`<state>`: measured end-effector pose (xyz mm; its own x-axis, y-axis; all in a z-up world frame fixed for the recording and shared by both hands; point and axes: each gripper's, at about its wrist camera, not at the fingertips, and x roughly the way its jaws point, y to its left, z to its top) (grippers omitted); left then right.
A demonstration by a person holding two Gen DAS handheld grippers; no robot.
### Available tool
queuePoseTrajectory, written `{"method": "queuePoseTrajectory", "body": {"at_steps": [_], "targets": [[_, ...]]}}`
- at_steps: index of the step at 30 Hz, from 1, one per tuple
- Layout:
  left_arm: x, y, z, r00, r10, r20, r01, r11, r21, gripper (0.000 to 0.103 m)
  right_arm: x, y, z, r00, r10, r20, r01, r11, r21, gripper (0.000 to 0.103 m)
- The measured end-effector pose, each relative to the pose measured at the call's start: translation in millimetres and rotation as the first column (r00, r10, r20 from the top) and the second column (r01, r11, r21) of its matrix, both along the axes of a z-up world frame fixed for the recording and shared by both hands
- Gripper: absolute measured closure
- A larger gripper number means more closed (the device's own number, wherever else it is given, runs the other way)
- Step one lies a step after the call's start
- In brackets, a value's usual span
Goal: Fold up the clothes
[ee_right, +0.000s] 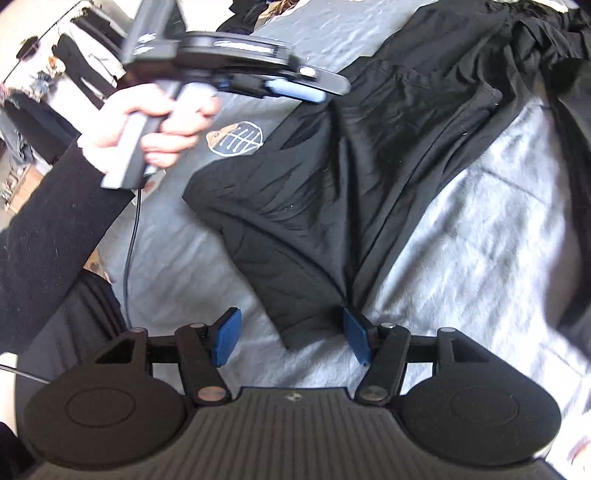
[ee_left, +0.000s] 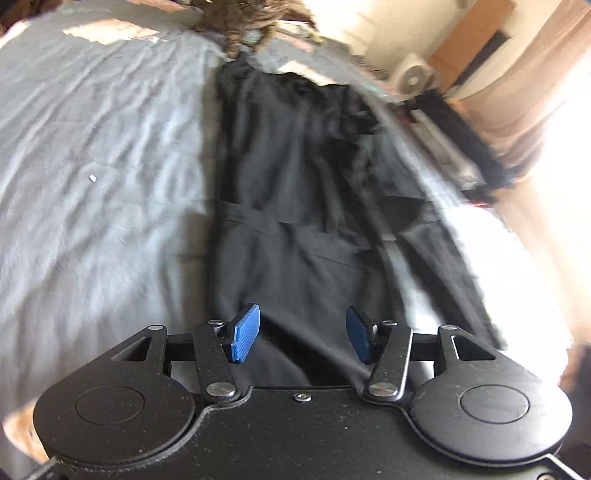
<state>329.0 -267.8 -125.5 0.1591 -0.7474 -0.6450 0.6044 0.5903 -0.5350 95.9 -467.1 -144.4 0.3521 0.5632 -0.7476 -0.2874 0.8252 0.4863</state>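
Note:
A black garment lies spread lengthwise on a grey bedsheet. My left gripper hovers open over its near end, blue pads apart, with nothing between them. In the right wrist view the same black garment lies creased, one sleeve-like corner reaching toward the camera. My right gripper is open, and that corner's tip lies between its blue fingers without being pinched. The left gripper shows there too, held above the garment's far edge by a hand in a black sleeve.
A printed emblem marks the grey sheet beside the garment. More dark clothing is bunched at the far right. A cable hangs from the left handle. Furniture and a white fan stand beyond the bed's right edge.

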Motion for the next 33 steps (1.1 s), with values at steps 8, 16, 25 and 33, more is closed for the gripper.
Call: {"method": "queuePoseTrajectory", "body": {"at_steps": [8,16,25,33], "targets": [[-32,16,-16,0.954,-0.264,-0.142,0.227,0.946,-0.231,0.029,64,-58,40,0.966,-0.226,0.126,0.189,0.949,0.253,0.039],[-33,38,-72,0.920,-0.206,-0.334,0.159,0.974,-0.164,0.028,166,-50,-8,0.959,-0.283,0.023,0.279,0.955,0.101,0.038],[-55,74,-57,0.924,-0.221,-0.311,0.161,0.965,-0.208,0.027,163,-88,-26,0.928,-0.372,0.022,0.369,0.925,0.097,0.040],[-77,37,-30,0.933,-0.281,-0.227,0.226,0.945,-0.238,0.021,129,-66,6,0.956,-0.278,0.097,0.259,0.950,0.174,0.037]]}}
